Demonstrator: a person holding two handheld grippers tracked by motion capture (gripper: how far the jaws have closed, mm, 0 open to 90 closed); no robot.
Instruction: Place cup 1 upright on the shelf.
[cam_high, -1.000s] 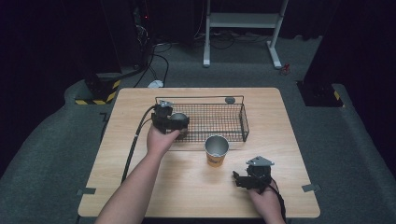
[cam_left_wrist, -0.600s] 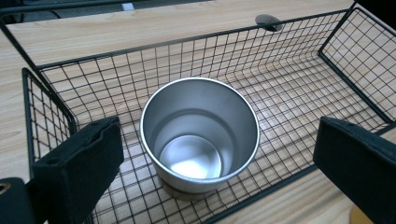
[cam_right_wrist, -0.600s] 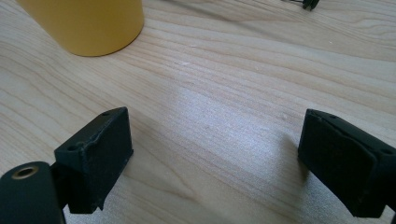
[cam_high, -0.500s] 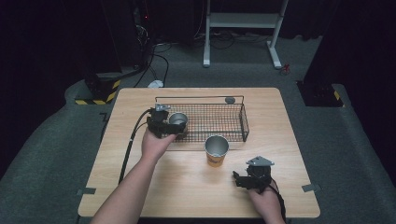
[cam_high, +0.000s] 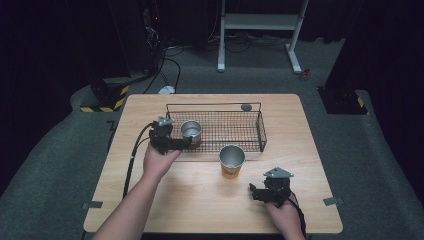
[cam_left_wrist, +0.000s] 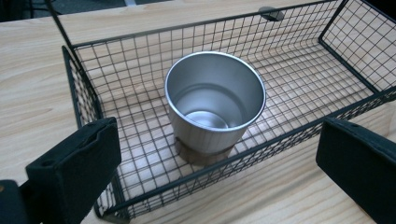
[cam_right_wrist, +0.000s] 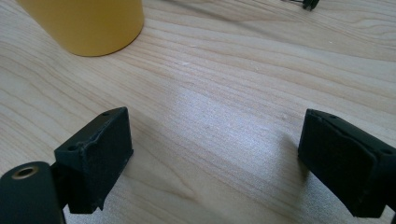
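Steel cup (cam_left_wrist: 215, 100) upright in wire basket (cam_left_wrist: 327, 51); left tool (cam_high: 172, 142) gapes wide, right tool (cam_high: 260, 192) too.

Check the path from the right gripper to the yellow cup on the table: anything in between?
Nothing visible. The right gripper sits open on the table, and only bare wood lies between it and the yellow cup, as the right gripper view also shows. The wire basket stands beyond the cup, off the path.

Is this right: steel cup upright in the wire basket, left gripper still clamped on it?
Not clamped. The left gripper view shows the left gripper open and clear of the steel cup, which does stand upright in the wire basket.
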